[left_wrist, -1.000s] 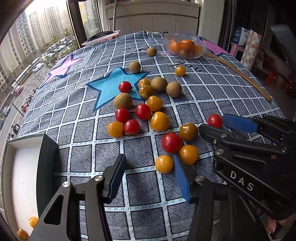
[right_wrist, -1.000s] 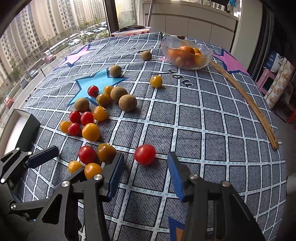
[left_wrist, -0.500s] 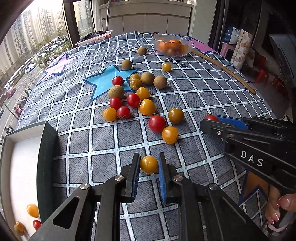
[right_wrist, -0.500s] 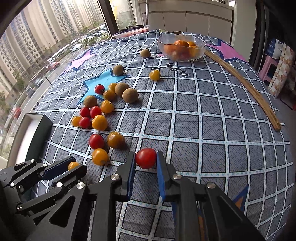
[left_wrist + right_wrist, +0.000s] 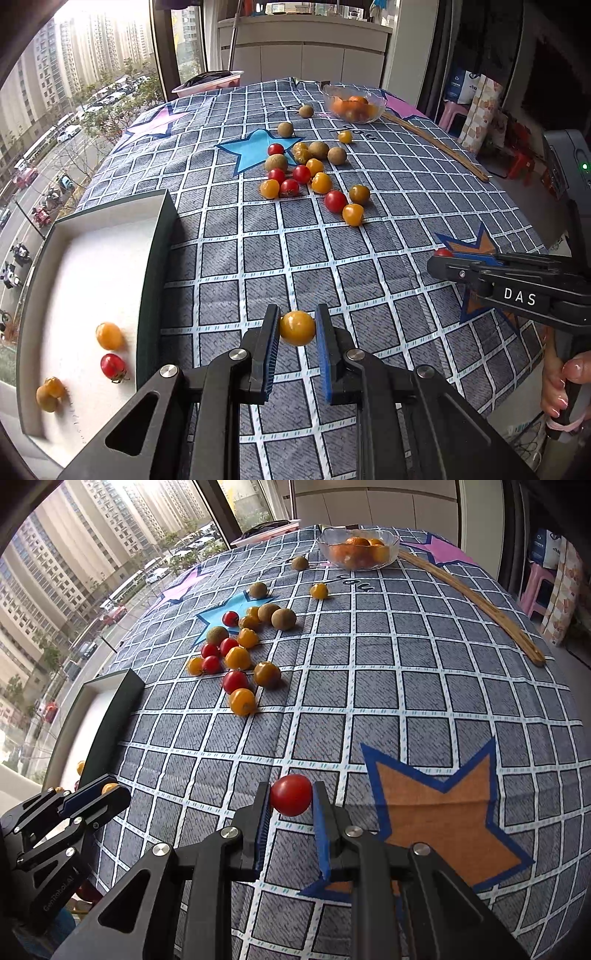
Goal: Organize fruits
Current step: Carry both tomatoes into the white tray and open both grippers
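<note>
My left gripper (image 5: 296,328) is shut on a yellow tomato (image 5: 297,328) and holds it above the checked cloth, right of the white box (image 5: 92,266). The box holds a yellow tomato (image 5: 109,336), a red tomato (image 5: 112,366) and another yellow one (image 5: 48,394). My right gripper (image 5: 291,795) is shut on a red tomato (image 5: 291,795) above the cloth; it also shows in the left wrist view (image 5: 517,291). A cluster of red and yellow tomatoes and brown fruits (image 5: 306,173) lies mid-table; it also shows in the right wrist view (image 5: 240,650).
A glass bowl of oranges (image 5: 352,105) stands at the far end; it also shows in the right wrist view (image 5: 357,550). A wooden stick (image 5: 476,602) lies along the right side. The box's dark wall (image 5: 110,716) stands left. The table edge drops off on the right.
Both grippers, shut on their tomatoes, have lifted and pulled back from the cluster. The left one has moved towards the white box, which now shows more fully.
</note>
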A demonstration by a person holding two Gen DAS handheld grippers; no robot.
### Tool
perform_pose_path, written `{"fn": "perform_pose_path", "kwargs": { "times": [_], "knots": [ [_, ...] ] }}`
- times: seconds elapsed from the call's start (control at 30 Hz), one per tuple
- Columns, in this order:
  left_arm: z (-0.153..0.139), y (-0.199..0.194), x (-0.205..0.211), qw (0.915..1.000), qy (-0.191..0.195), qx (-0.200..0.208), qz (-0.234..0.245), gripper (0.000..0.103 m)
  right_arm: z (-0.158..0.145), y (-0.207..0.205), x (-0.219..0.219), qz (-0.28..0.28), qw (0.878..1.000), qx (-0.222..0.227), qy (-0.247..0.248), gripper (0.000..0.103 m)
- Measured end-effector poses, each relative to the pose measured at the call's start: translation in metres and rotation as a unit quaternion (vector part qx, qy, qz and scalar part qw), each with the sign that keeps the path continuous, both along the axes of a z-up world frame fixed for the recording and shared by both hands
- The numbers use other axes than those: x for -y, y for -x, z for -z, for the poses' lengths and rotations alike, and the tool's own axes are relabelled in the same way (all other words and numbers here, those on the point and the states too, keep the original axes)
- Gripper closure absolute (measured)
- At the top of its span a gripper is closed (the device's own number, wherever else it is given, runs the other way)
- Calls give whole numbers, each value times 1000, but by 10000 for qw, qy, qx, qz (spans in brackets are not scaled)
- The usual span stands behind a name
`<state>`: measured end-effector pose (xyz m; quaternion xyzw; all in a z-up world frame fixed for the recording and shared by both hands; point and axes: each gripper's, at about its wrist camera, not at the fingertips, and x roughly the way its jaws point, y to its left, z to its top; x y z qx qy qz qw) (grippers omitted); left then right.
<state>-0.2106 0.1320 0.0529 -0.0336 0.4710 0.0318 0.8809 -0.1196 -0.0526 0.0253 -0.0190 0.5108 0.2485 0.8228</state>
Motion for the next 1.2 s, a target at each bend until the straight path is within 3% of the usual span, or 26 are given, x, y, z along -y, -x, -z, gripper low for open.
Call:
{"fn": "perform_pose_path", "kwargs": {
  "times": [0.6,0.97,1.2],
  "knots": [
    [-1,65,-46,9985,177,181,-484,83,-10,52,-36,-316,9991,20,269,79],
    [-8,90,-89,9953,275,374,-856,83,-20,71,-89,-766,9963,79,393,79],
    [-20,93,-129,9924,118,502,-1122,83,-34,72,-134,-1120,9930,99,375,79]
  ]
}}
